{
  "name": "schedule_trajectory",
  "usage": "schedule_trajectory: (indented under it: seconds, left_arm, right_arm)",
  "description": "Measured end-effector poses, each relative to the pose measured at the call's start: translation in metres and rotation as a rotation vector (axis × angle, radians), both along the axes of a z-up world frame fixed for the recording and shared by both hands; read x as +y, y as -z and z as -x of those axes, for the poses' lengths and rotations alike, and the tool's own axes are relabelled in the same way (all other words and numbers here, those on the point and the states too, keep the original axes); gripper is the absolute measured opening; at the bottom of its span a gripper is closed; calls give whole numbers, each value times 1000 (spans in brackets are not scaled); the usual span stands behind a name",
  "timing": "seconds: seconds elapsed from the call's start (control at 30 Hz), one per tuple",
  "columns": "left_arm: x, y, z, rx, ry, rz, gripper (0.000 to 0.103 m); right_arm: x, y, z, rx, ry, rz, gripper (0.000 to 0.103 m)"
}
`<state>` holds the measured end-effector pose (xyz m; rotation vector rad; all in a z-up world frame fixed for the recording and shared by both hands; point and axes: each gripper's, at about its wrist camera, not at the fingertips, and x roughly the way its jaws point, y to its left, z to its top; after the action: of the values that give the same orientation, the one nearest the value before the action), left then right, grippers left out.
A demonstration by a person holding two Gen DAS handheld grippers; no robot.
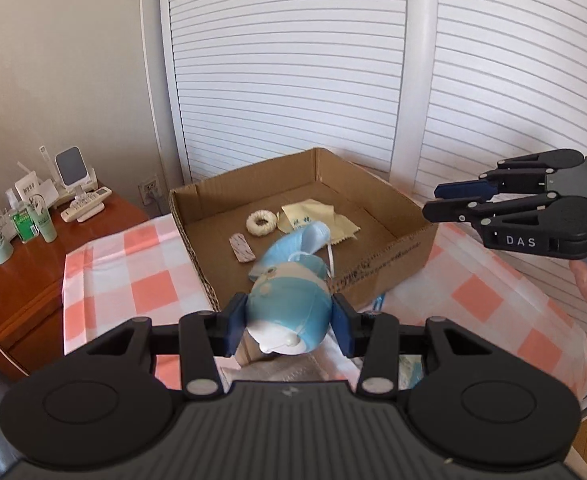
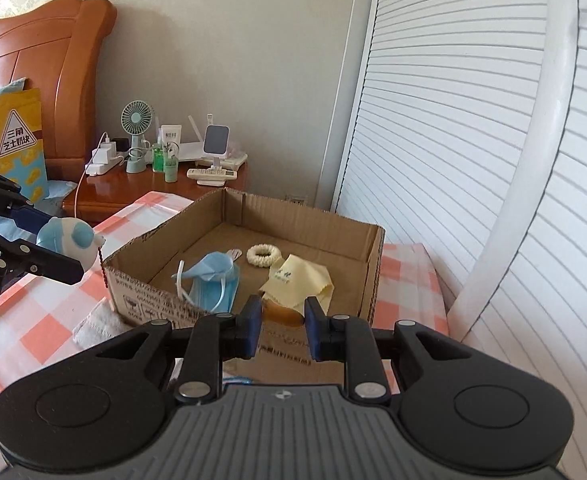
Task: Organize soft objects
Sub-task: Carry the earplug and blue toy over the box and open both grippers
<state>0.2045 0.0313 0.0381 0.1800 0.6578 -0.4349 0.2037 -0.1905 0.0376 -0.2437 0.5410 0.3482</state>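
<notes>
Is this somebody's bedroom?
Most likely a bedroom. A wooden headboard stands by the wall, a nightstand beside it holds a small fan and bottles, and slatted wardrobe doors fill the right side.

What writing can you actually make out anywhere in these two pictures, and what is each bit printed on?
"DAS": white letters on the side of the right gripper.
"三角芝士奶块": triangle sign on the yellow bag by the headboard.
"AI": partial letters on the left gripper, cut off at the frame edge.
Cardboard box: black print on its front wall, too blurred to read.
Yellow cloth: small dark characters, unreadable.
Green bottles: labels too small.
</notes>
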Motion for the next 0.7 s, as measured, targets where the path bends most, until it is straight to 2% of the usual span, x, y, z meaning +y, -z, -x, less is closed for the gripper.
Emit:
schedule_trajectory:
  seconds: [0.23,0.5,0.53,0.57,0.63,0.7]
  left_arm:
    - [-8,-9,-53,-15,-16,-19,44]
    - [-18,4,-120,20,-51,10,46]
    - [-20,6,-126,16,-65,19,52]
    - [-20,8,-130,9,-79,31,66]
    - [-16,10,-135,-18,-114,55,83]
    - [-13,11,-134,-25,-143,50,84]
  right_arm:
    - [11,2,-63,32,-25,19,27]
    - [10,14,-108,74,-18,5,27]
    - [10,15,-111,75,-17,7,27]
    - [10,15,-114,77,-18,10,27]
    - [9,16,-120,80,-16,15,27]
    - [9,18,-125,83,-15,18,27]
